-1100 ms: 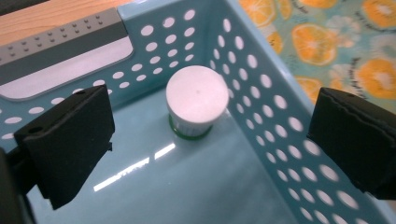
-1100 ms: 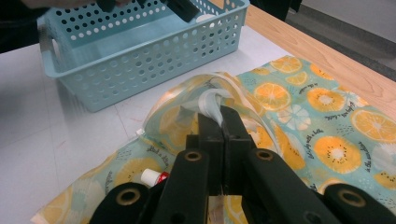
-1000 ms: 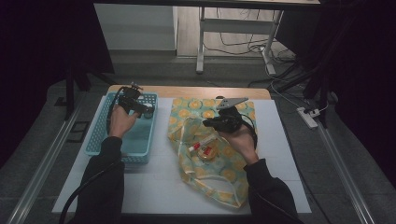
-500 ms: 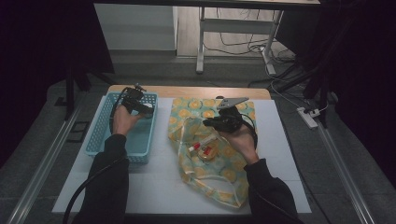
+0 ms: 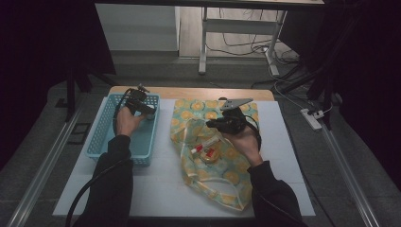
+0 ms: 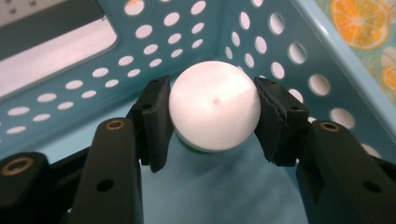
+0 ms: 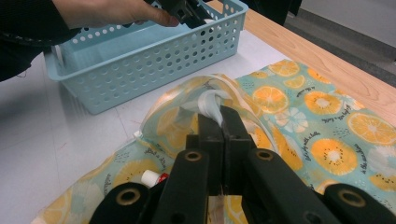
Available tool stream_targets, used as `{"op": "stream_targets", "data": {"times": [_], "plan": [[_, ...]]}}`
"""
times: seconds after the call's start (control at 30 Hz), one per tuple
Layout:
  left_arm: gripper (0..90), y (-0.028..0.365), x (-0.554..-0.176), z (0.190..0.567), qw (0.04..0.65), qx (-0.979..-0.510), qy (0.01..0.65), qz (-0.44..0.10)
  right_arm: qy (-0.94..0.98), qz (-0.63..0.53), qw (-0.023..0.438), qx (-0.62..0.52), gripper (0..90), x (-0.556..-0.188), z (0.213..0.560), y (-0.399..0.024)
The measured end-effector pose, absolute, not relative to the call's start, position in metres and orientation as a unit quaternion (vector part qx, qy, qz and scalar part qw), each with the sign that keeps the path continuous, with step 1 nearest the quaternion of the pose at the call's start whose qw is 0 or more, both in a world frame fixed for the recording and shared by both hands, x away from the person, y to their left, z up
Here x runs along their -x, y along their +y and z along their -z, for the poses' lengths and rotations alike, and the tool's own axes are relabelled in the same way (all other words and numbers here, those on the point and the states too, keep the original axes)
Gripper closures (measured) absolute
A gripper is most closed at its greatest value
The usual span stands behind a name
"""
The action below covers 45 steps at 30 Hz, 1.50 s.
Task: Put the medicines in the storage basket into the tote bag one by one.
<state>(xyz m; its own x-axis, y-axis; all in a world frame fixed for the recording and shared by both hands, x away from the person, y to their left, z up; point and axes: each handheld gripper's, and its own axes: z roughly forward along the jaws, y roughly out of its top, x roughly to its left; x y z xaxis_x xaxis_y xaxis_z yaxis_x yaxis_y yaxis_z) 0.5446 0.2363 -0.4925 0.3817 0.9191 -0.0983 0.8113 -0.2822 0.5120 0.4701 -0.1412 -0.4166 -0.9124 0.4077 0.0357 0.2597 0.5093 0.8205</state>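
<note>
White ball (image 6: 214, 105) sits between my left gripper's (image 6: 212, 119) jaws, down inside the blue basket (image 5: 106, 137), near its far right corner. Those jaws have just been closing, and both pads now meet the ball's sides, so I call it clamped. Something green peeks out under the ball; I can't tell what it is. From above, my left gripper (image 5: 142, 108) dips into the basket's far end, hand wrapped round it.

Over on the other side, my right gripper (image 7: 219, 123) is pinched tight on a twist of clear plastic at the bag's (image 7: 322, 126) rim, jaws together with the fold caught between them. From above, that right gripper (image 5: 215, 124) holds the mouth of the orange-print bag (image 5: 231, 177) up off the white mat (image 5: 161, 189). Inside the opening I see a small bottle (image 5: 197, 150) with a red cap lying on its side. Basket and bag lie side by side, bag to the right, close but apart
</note>
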Motion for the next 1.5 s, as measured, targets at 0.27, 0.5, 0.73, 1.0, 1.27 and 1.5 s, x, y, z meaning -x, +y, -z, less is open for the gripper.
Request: {"op": "stream_targets", "data": {"times": [0.27,0.5,0.73,1.0,1.27,1.5], "plan": [[50.6,0.243,-0.538,0.483,0.245,-0.788,0.555,-0.105,0.865,-0.457,0.081,-0.192,89.3,-0.47,0.417,-0.141],[50.6,0.254,-0.527,0.47,0.252,-0.787,0.553,-0.106,0.865,-0.457,0.078,-0.191,89.3,-0.469,0.417,-0.139],[50.7,0.259,-0.513,0.46,0.265,-0.793,0.538,-0.103,0.867,-0.455,0.076,-0.189,89.3,-0.468,0.417,-0.138],[50.7,0.263,-0.497,0.454,0.268,-0.8,0.529,-0.095,0.868,-0.454,0.074,-0.185,89.4,-0.467,0.417,-0.136],[50.7,0.261,-0.481,0.444,0.28,-0.806,0.513,-0.092,0.869,-0.453,0.074,-0.185,89.3,-0.467,0.418,-0.135],[50.7,0.254,-0.467,0.433,0.295,-0.812,0.497,-0.086,0.869,-0.453,0.073,-0.186,89.4,-0.467,0.418,-0.134]]}}
